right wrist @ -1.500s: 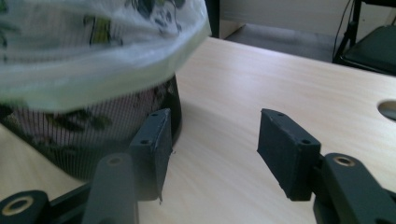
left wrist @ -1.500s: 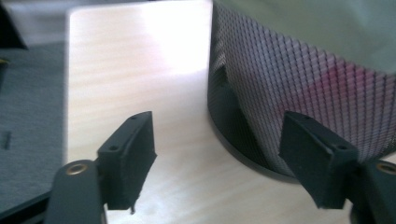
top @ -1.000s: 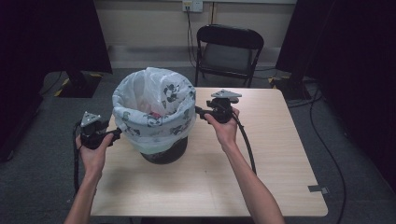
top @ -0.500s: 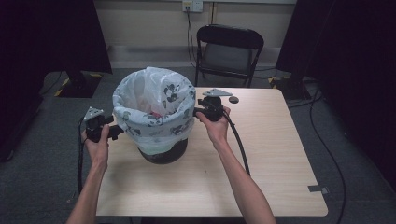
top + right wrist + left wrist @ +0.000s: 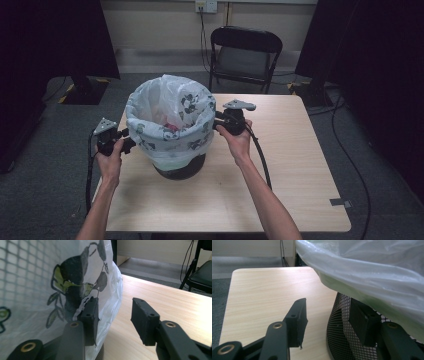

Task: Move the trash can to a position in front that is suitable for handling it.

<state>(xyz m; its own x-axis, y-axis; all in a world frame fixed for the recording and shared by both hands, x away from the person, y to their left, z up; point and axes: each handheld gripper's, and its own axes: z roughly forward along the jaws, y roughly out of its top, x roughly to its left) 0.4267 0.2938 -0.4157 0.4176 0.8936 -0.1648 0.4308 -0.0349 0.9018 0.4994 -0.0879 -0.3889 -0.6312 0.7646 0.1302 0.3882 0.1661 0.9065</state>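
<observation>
A black mesh bin (image 5: 180,167) stands on the wooden table (image 5: 300,165), lined with a white plastic bag (image 5: 170,112) printed with dark leaves. My left gripper (image 5: 129,140) sits at the bin's left side, just under the bag's folded rim. In the left gripper view its jaws (image 5: 328,312) have just been closing, with the bin's mesh wall (image 5: 339,335) at the gap and the pads apart from it. My right gripper (image 5: 217,122) is at the bin's right side. Its jaws (image 5: 115,312) have also been closing, one pad beside the bag (image 5: 110,295), whose bulge lies loose in the gap.
A black folding chair (image 5: 242,55) stands behind the table's far edge. Cables trail from both grippers, the right one across the tabletop (image 5: 260,155). Bare wood stretches to the right and front of the bin. Dark curtains hang at both sides of the room.
Both grippers have edged in closer to the bag's rim, the left one rising a little. Their jaws stand narrower than before.
</observation>
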